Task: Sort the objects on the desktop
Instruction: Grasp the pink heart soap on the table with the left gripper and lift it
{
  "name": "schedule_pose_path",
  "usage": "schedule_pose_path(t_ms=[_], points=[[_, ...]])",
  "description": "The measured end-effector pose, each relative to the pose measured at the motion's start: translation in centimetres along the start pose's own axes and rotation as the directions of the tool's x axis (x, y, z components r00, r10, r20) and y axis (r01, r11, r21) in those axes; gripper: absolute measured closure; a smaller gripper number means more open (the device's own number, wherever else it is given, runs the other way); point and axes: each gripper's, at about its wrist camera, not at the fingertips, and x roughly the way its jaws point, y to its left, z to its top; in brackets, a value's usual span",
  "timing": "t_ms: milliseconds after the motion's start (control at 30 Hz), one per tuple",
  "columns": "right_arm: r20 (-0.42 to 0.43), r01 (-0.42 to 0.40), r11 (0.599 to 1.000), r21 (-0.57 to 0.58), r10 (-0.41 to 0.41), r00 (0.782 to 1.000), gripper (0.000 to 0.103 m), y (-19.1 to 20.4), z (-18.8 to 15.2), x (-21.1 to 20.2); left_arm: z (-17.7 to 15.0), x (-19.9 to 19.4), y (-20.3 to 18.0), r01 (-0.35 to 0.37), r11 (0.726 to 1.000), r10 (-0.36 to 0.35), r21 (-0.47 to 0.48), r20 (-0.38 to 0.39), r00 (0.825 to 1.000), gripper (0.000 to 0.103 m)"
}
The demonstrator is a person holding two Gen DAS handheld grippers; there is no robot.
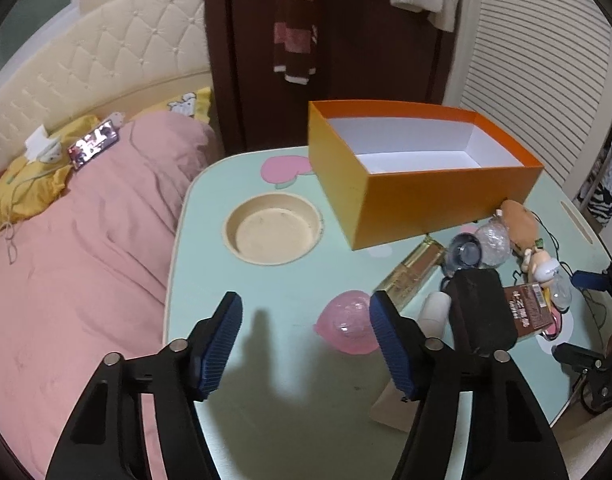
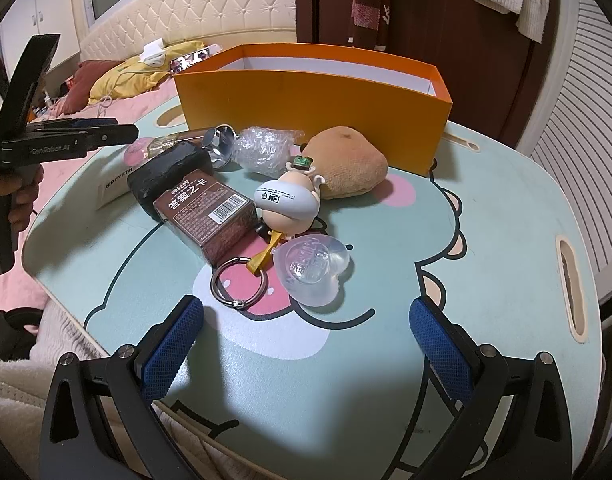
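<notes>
None sorted: the open orange cardboard box (image 1: 426, 176) with white lining is sitting at the far side of the pale green cartoon-printed lap table (image 2: 486, 248), and as far as its visible floor shows, nothing is lying in it yet.
Left to do: the whole pile is waiting just in front of the box.
Pile: a brown printed card box (image 2: 210, 216) is leaning on a black oblong case (image 2: 166, 168); a small cartoon figure keychain (image 2: 290, 200) with a metal ring (image 2: 237, 280) is lying beside it; a clear heart-shaped plastic piece (image 2: 312, 268) is touching the ring; a tan plush toy (image 2: 346, 164), a wad of clear bubble wrap (image 2: 262, 150), a shiny metal cup-like piece (image 2: 218, 146) and a gold rectangular carton (image 1: 410, 276) are crowding close to the box wall.
Apart from pile: a pink translucent heart-shaped case (image 1: 346, 328) is lying alone nearer the table's edge.
Left gripper (image 1: 306, 340): its jaws are standing partly apart, gripping nothing, with the pink case showing between them, seemingly untouched.
Right gripper (image 2: 306, 344): its jaws are spread wide and empty, hovering over bare table short of the clear heart.
In the way: the items are overlapping, so lifting one is likely disturbing its neighbours; the keychain's ring is tangling near the card box.
Around: a round recessed cup holder (image 1: 272, 228) is sitting in the table; a pink quilt (image 1: 86, 260) is covering the bed alongside.
</notes>
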Motion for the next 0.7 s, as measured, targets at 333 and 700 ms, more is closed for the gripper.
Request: schedule_pose_path(t_ms=[333,700], points=[[0.002,-0.002,1.000,-0.001,0.002,1.000,0.000,0.0,0.0,0.0,-0.2,1.7,-1.5,0.026,0.998,-0.022,0.064,-0.058,0.998,0.067],[-0.005,0.003,1.000,0.005,-0.003,1.000,0.000,0.4,0.0,-0.1,-1.7,-0.3,-1.0,0.039,0.998,-0.040,-0.039,-0.004,0.999,0.067]])
